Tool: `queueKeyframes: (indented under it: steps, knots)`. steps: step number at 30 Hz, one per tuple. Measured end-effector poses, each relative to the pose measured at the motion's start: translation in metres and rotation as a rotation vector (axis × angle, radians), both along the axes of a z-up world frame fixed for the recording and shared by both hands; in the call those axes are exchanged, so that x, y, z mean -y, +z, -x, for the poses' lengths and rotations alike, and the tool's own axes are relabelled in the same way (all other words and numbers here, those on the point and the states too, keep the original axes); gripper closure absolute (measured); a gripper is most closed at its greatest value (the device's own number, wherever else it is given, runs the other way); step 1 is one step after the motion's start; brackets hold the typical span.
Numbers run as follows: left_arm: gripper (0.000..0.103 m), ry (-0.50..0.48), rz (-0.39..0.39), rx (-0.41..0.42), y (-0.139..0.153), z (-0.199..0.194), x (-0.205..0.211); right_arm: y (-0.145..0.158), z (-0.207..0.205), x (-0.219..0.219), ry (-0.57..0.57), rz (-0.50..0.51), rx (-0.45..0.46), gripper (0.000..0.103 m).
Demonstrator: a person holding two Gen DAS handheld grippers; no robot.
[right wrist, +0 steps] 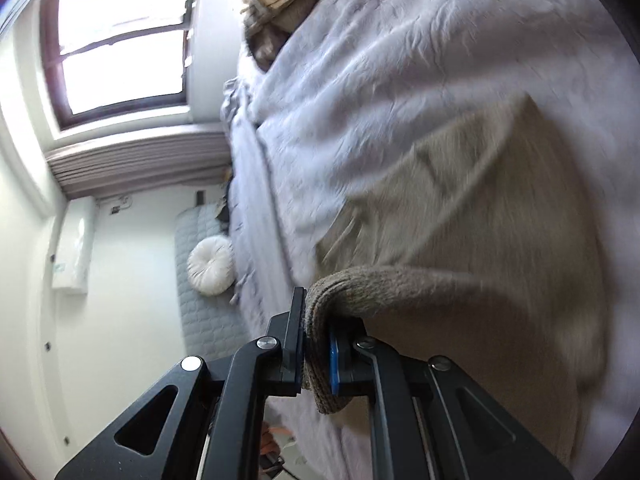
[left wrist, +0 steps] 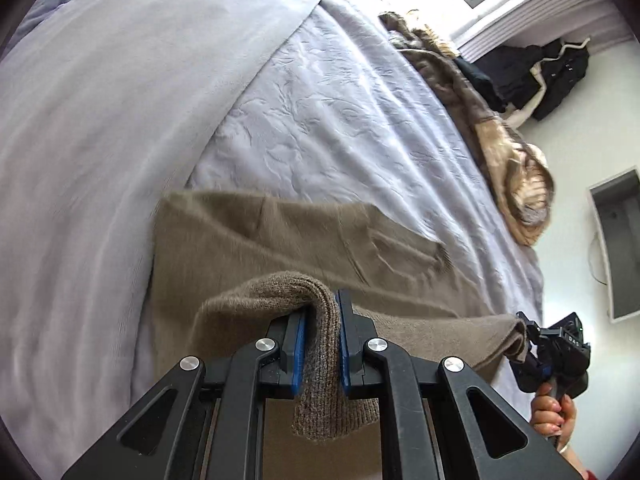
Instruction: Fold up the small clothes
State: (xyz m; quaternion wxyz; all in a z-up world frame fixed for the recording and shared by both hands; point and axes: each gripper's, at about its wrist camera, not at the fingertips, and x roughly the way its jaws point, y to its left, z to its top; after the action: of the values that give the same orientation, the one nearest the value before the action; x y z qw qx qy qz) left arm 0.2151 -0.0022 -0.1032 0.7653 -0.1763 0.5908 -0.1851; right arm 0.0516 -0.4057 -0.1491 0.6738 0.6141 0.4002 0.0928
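Note:
A brown knitted sweater (left wrist: 280, 236) lies spread on the pale lilac bed cover (left wrist: 340, 112). My left gripper (left wrist: 322, 344) is shut on its ribbed hem, which bunches up between the blue pads. In the left wrist view my right gripper (left wrist: 532, 344) shows at the right edge, holding the other corner of the same raised hem, with a hand (left wrist: 554, 416) on its handle. The right wrist view shows my right gripper (right wrist: 316, 352) shut on a fold of the ribbed hem, the rest of the sweater (right wrist: 480, 208) blurred on the bed beyond it.
A heap of tan and striped clothes (left wrist: 500, 140) lies along the far edge of the bed. Dark garments (left wrist: 536, 76) hang by the wall. A window (right wrist: 120, 40), a white round cushion (right wrist: 210, 266) and a grey mat (right wrist: 200, 280) lie off the bed's side.

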Motion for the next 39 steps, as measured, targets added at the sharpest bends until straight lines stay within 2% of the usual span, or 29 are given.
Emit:
queueKeyframes:
  steps: [4,6,8,9,10,15,17,19,22,25,29,30,32,37,39]
  knots:
    - [0.087,0.033,-0.058,-0.069,-0.022,-0.023,0.005,-0.027,-0.023,0.009,-0.035,0.006,-0.101,0.089]
    - [0.087,0.013,-0.086,-0.105,-0.027,-0.027,0.007,-0.035,-0.030,0.012,-0.055,-0.008,-0.140,0.086]
    - [0.087,-0.011,-0.096,-0.097,-0.022,-0.025,0.009,-0.034,-0.033,0.015,-0.074,-0.023,-0.123,0.073]
    - [0.085,-0.020,-0.090,-0.084,-0.018,-0.022,0.008,-0.031,-0.031,0.016,-0.082,-0.024,-0.111,0.056]
    - [0.078,-0.030,-0.083,-0.071,-0.012,-0.020,0.007,-0.027,-0.031,0.018,-0.092,-0.027,-0.092,0.047]
    - [0.076,-0.031,-0.116,0.040,0.022,-0.011,-0.008,0.001,-0.029,0.027,-0.114,0.030,-0.037,0.048]
    - [0.076,-0.022,-0.137,0.087,0.033,-0.012,-0.013,0.008,-0.027,0.027,-0.099,0.060,-0.029,0.052]
    - [0.076,-0.057,-0.153,0.112,0.034,-0.012,-0.010,0.014,-0.028,0.023,-0.062,0.106,-0.024,0.063]
    - [0.076,-0.139,-0.160,0.079,0.017,-0.009,0.008,0.017,-0.041,0.008,0.050,0.237,-0.063,0.077]
    - [0.076,-0.184,-0.191,0.047,-0.010,-0.007,0.032,0.008,-0.055,-0.011,0.148,0.362,-0.115,0.078]
    - [0.076,-0.138,-0.280,0.030,-0.045,-0.021,0.043,-0.013,-0.067,-0.023,0.193,0.509,-0.188,0.078]
    - [0.076,-0.118,-0.278,0.025,-0.051,-0.026,0.040,-0.018,-0.066,-0.022,0.188,0.525,-0.198,0.082]
    - [0.076,-0.077,-0.239,0.015,-0.056,-0.034,0.028,-0.021,-0.062,-0.016,0.153,0.518,-0.202,0.082]
    - [0.076,-0.037,-0.225,0.018,-0.049,-0.043,0.005,-0.017,-0.047,0.007,0.069,0.485,-0.206,0.083]
    - [0.076,-0.020,-0.303,0.040,-0.043,-0.043,0.000,-0.013,-0.043,0.013,0.054,0.481,-0.212,0.080]
